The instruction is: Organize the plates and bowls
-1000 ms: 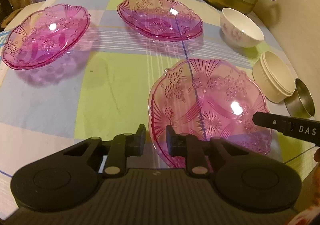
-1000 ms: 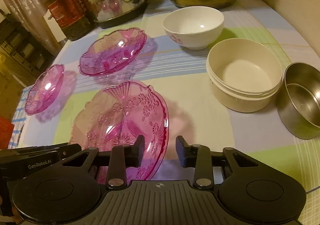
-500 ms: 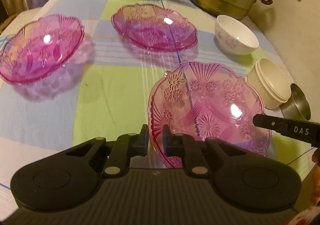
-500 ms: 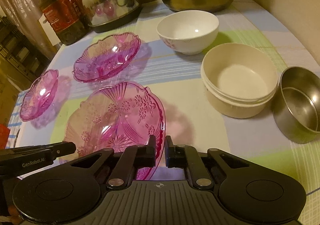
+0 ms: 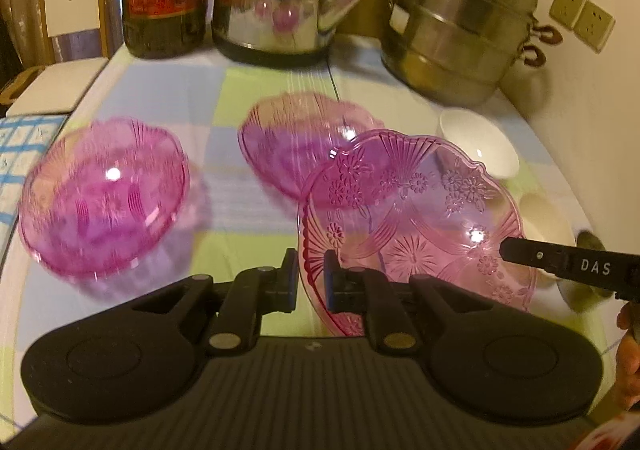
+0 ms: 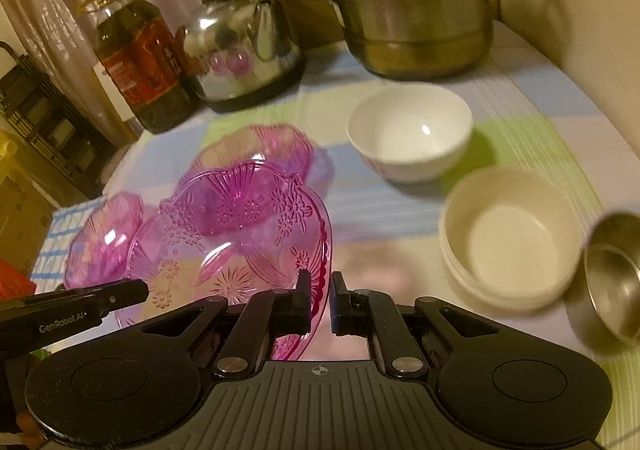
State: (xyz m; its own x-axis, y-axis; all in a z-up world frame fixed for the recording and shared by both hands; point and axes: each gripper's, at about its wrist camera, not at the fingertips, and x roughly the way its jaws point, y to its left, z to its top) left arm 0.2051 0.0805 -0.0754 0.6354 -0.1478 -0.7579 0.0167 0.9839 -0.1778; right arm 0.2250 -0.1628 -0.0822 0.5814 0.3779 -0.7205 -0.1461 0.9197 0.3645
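Because the pink patterned plate (image 5: 420, 226) is broad and shallow, each side of its rim is pinched: the left gripper (image 5: 311, 282) and the right gripper (image 6: 320, 300) have both just clamped nearly shut on it, holding it clear of the table (image 5: 248, 205) near its front edge, probably to stack onto the middle plate (image 5: 288, 137) behind

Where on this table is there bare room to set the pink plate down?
Free cloth lies between the left pink dish and the middle pink dish, and under the held plate, left of the cream bowl. The back edge is crowded: bottle, kettle, steamer pot.
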